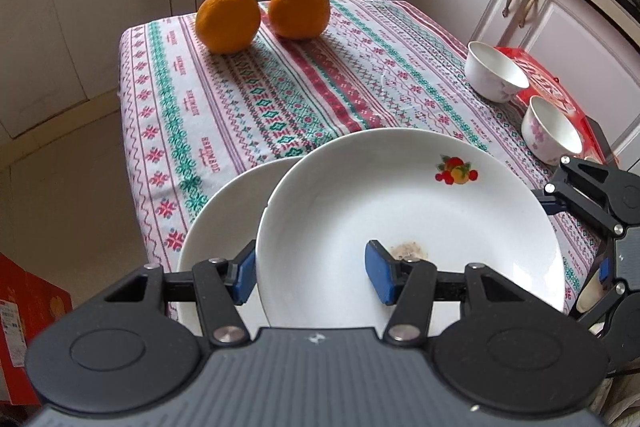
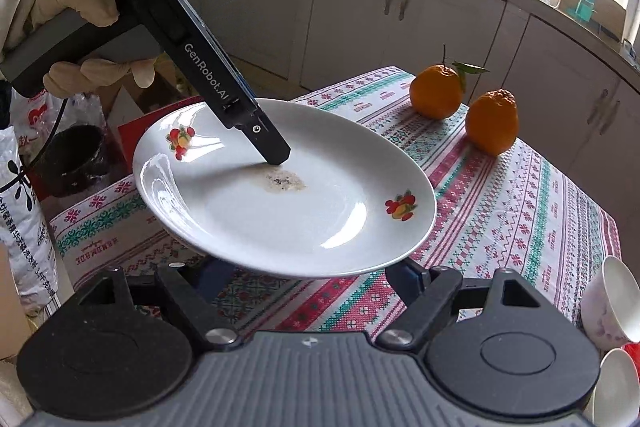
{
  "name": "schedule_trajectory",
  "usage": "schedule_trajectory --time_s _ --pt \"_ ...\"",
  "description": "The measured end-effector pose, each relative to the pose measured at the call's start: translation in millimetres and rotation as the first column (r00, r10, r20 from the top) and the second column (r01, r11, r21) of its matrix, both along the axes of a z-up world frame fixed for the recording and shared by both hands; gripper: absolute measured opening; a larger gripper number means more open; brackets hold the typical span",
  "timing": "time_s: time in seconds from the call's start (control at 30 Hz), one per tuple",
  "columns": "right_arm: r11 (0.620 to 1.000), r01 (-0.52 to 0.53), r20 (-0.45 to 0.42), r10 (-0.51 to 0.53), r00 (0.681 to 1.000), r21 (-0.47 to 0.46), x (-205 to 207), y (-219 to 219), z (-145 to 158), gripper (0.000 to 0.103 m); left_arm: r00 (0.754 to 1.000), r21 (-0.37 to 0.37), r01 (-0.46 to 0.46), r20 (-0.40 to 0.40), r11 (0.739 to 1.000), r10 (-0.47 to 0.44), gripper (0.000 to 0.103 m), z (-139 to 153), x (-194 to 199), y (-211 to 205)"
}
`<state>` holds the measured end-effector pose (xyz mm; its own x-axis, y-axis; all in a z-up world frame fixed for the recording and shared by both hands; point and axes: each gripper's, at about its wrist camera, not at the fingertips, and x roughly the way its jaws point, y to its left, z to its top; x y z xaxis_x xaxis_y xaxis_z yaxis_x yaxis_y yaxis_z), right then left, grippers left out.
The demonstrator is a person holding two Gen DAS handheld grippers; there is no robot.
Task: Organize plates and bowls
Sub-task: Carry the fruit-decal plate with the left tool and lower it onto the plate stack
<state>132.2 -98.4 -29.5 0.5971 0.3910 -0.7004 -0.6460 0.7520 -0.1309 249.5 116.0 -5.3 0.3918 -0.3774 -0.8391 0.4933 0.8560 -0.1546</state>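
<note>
A white plate with fruit decals and a brown stain [image 1: 408,227] [image 2: 288,203] is tilted, lifted off the table. My left gripper [image 1: 312,273] straddles its near rim, one blue pad outside, one pad inside on the stain. A second white plate [image 1: 224,223] lies under it at the left. My right gripper [image 2: 316,277] sits at the plate's opposite edge, its fingers mostly hidden under the rim. It shows in the left wrist view [image 1: 600,211]. Two white floral bowls [image 1: 496,71] [image 1: 550,135] stand at the table's right side.
Two oranges [image 1: 228,19] [image 1: 298,5] sit at the far end of the patterned tablecloth [image 1: 280,95]. A red box [image 1: 560,91] lies behind the bowls. Cabinets surround the table. A red carton [image 1: 24,323] stands on the floor at left.
</note>
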Motion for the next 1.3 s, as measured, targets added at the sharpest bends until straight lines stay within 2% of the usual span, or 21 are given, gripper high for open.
schedule_trajectory --time_s 0.33,0.73,1.17,1.3 --pt "0.999 -0.017 0.002 0.017 1.000 -0.040 -3 8 -3 0.086 1.000 -0.040 -0.018 -0.019 0.999 0.017 0.054 -11 -3 10" --pt "0.996 -0.049 0.011 0.050 0.999 -0.075 -5 16 -4 0.086 0.999 -0.045 -0.035 -0.038 0.998 0.033 0.055 -18 -4 19" --pt "0.994 -0.072 0.004 0.073 0.997 -0.081 -4 21 -6 0.086 0.999 0.011 -0.023 -0.032 1.000 0.024 0.057 -19 -3 20" --pt "0.994 -0.085 -0.012 0.084 0.996 -0.075 -2 22 -7 0.086 0.999 0.002 -0.038 -0.029 0.999 0.038 0.057 -15 -1 25"
